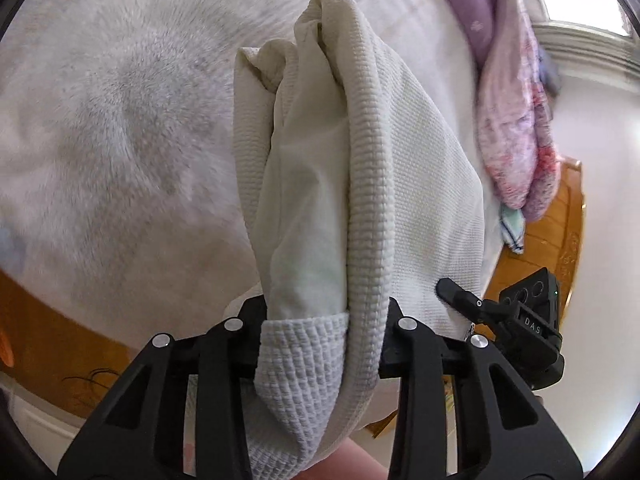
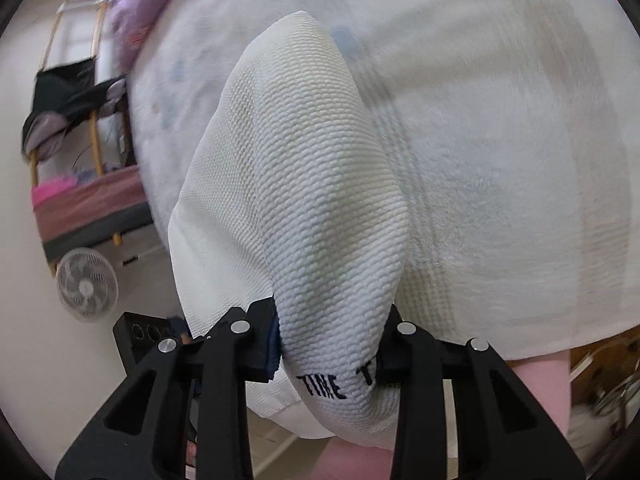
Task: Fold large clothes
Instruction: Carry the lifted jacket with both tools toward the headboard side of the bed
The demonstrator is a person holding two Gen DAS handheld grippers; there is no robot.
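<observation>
A cream-white waffle-knit garment hangs bunched between the fingers of my left gripper, which is shut on a thick fold of it with a smooth lining showing. My right gripper is shut on another part of the same garment, near black lettering. Both hold the cloth above a bed covered with a white fluffy blanket. The right gripper's black body shows at the lower right of the left wrist view. The left gripper's black body shows at the lower left of the right wrist view.
A purple and pink quilt lies bunched at the bed's far side. The wooden bed frame runs along the edge. A floor fan and a rack with clothes stand left of the bed.
</observation>
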